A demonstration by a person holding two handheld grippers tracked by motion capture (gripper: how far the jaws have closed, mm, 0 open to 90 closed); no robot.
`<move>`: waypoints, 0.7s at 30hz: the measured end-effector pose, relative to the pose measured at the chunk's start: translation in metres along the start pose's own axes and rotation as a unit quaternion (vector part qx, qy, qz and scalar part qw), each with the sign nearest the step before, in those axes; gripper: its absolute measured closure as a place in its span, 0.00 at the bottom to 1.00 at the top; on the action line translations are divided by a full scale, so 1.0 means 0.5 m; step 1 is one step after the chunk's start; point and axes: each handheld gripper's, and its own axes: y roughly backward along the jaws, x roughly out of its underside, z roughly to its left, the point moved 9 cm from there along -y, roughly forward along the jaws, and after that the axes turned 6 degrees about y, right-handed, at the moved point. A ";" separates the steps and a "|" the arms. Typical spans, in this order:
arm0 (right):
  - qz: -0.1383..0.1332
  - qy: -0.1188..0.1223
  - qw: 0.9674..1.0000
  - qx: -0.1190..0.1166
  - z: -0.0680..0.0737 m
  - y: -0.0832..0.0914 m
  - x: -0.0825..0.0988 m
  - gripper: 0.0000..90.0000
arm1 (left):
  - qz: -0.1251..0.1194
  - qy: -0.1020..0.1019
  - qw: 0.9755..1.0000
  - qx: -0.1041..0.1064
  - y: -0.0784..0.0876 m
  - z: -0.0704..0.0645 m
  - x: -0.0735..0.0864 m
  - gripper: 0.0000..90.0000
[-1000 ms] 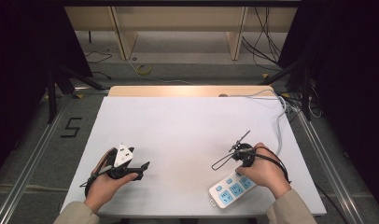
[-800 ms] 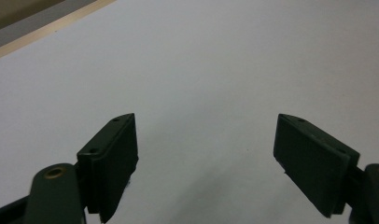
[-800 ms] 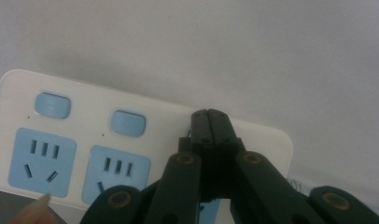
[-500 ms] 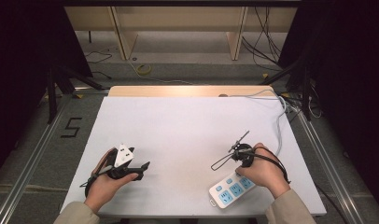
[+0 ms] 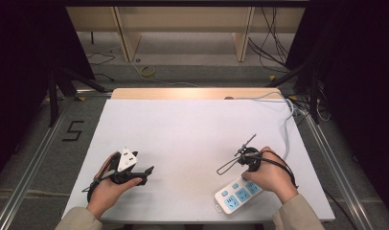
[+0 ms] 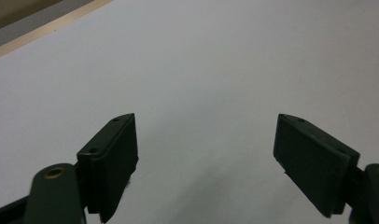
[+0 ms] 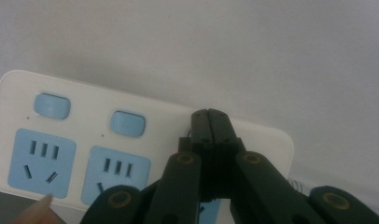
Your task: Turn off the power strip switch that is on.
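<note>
My left gripper point(image 5: 143, 173) sits low at the near left of the white table point(image 5: 192, 143), jaws spread wide apart with nothing but bare tabletop between them. My right gripper point(image 7: 209, 122) is at the near right, jaws pressed together — right over the white power strip point(image 5: 234, 195) with its blue sockets, which lies at the near right edge, partly under my right hand point(image 5: 269, 176), its grey cable point(image 5: 289, 125) running off to the far right.
</note>
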 end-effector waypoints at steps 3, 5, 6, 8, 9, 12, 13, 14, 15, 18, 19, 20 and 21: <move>-0.001 -0.001 1.000 -0.001 0.000 0.001 0.000 1.00 | 0.001 0.000 1.000 -0.001 0.000 0.001 0.000 0.24; -0.001 -0.002 1.000 -0.001 0.002 0.002 0.001 1.00 | 0.001 0.000 1.000 0.000 0.000 0.001 0.000 0.24; -0.001 -0.001 1.000 0.000 0.002 0.001 0.001 1.00 | 0.001 0.000 1.000 0.000 0.000 0.001 0.000 0.24; -0.002 -0.002 1.000 0.000 0.001 0.002 0.001 1.00 | 0.002 0.000 1.000 0.001 -0.001 0.000 0.001 0.24; -0.003 -0.001 1.000 -0.003 0.001 0.002 0.001 1.00 | 0.002 -0.001 1.000 0.002 -0.001 0.000 0.001 0.24; -0.005 -0.001 1.000 -0.004 0.000 0.002 0.002 1.00 | 0.001 0.001 1.000 0.002 -0.001 0.000 0.001 0.24; -0.006 0.000 1.000 -0.004 -0.001 0.002 0.002 1.00 | 0.001 0.001 1.000 0.002 -0.001 0.000 0.001 0.24; -0.006 0.000 1.000 -0.004 -0.001 0.002 0.002 1.00 | 0.001 0.001 1.000 0.002 -0.001 0.000 0.001 0.24; -0.006 0.001 1.000 -0.004 -0.001 0.002 0.002 1.00 | 0.001 0.001 1.000 0.002 -0.001 0.000 0.001 0.24; -0.007 0.001 1.000 -0.004 -0.001 0.002 0.002 1.00 | 0.002 -0.001 1.000 0.001 -0.001 0.000 0.001 0.24; -0.008 0.000 1.000 -0.004 -0.001 0.003 0.002 1.00 | 0.002 0.000 1.000 0.001 -0.001 0.000 0.001 0.24; -0.009 -0.001 1.000 -0.001 -0.003 0.003 0.002 1.00 | 0.002 0.001 1.000 0.002 -0.001 0.000 0.001 0.24; -0.011 -0.001 1.000 0.001 -0.005 0.003 0.002 1.00 | 0.002 0.001 1.000 0.002 -0.001 0.000 0.001 0.24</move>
